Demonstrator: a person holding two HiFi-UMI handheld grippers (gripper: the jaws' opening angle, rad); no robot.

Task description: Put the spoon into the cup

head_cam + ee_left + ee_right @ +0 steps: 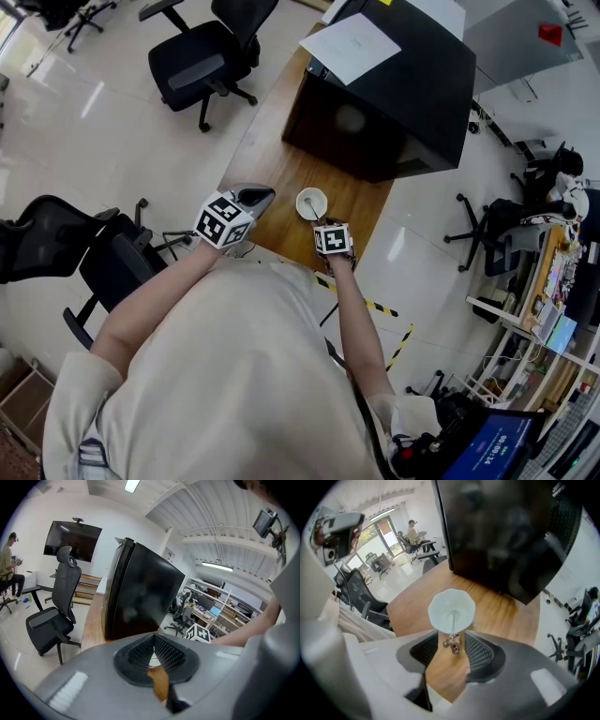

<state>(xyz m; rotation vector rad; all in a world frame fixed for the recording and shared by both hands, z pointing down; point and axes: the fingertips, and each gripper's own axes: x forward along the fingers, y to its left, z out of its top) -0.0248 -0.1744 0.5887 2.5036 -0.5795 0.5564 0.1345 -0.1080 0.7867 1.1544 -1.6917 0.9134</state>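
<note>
Spoon (453,629), slim and pale, brown knobbed end, inside white scalloped cup (438,610)

Glossy white floor (75,122) all around, glare bouncing off it. A black office chair (202,56) stood near the wooden table (281,159), which carried a big black cabinet (394,103) with a paper sheet (350,45) on top. A dark wall screen (72,541) hung beyond, and the ceiling lamp (132,484) was lit.

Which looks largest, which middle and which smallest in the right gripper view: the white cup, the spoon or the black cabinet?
1. black cabinet, filling the upper part of the view
2. white cup
3. spoon, a thin handle standing in the cup
No two look close in size.
</note>
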